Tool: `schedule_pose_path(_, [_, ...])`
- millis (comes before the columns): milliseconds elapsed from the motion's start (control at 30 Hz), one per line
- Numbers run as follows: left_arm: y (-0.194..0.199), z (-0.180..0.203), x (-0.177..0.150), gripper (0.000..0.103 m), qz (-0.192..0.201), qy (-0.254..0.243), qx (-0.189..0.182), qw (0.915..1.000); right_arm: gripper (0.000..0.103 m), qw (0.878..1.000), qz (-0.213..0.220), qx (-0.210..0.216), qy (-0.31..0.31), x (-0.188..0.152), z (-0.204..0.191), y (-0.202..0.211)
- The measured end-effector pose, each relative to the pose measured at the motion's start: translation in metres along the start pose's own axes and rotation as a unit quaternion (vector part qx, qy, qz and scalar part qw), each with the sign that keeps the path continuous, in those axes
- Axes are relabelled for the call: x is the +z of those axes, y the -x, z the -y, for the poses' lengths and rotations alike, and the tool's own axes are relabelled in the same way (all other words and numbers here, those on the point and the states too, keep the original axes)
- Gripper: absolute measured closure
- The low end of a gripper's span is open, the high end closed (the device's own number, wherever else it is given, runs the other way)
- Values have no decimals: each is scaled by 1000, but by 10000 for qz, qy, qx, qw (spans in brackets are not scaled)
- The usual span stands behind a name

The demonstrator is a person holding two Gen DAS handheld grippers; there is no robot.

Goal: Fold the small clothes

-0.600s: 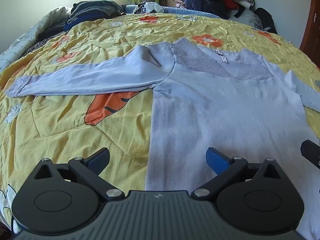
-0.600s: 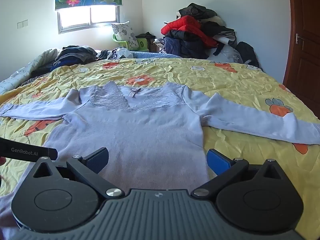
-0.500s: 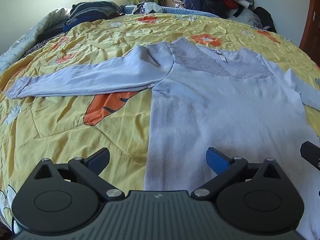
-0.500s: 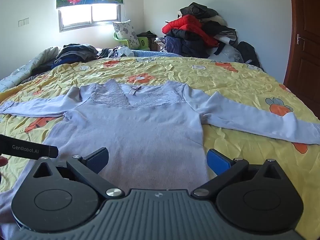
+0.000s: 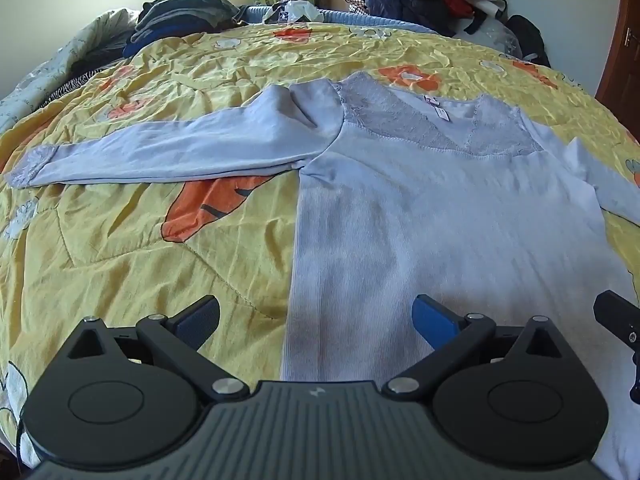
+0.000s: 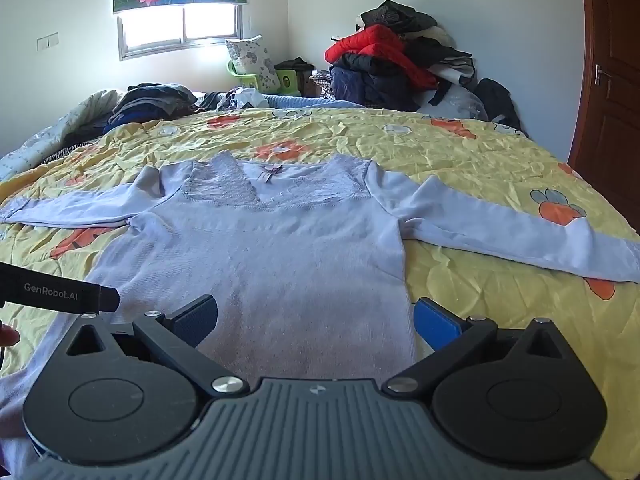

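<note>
A light blue long-sleeved top point(image 5: 440, 220) with a lace yoke lies flat, face up, on the yellow quilt point(image 5: 120, 248), both sleeves spread out sideways. It also shows in the right wrist view point(image 6: 272, 256). My left gripper point(image 5: 316, 318) is open and empty, low over the top's lower left edge. My right gripper point(image 6: 316, 318) is open and empty, low over the top's lower right edge. Each gripper's dark body shows at the edge of the other's view.
The quilt point(image 6: 500, 152) covers a bed. Piled clothes point(image 6: 392, 60) sit at the far right corner, folded dark clothes point(image 6: 156, 100) at the far left, a pillow and green item point(image 6: 260, 64) between. A wooden door point(image 6: 612, 80) stands at right.
Both grippers have eased slightly forward and down over the top's lower part. The top has not moved and both stay open.
</note>
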State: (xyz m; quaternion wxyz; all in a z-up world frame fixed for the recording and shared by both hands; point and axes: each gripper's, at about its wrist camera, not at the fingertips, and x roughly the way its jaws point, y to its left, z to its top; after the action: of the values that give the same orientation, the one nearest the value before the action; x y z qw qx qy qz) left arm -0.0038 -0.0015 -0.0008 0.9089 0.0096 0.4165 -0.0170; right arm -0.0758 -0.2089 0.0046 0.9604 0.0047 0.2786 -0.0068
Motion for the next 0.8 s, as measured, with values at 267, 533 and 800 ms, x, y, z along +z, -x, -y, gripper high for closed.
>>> schedule_pose_path(267, [1, 2, -1, 0, 66, -105, 63, 9999, 0, 10000, -7, -4, -2, -1, -1, 0])
schedule_pose_path(533, [0, 4, -2, 0, 80, -184, 71, 9998, 0, 10000, -29, 12, 17, -2, -4, -1])
schedule_pose_path(800, [0, 5, -3, 0, 61, -231, 77, 9997, 0, 10000, -24, 10, 12, -2, -3, -1])
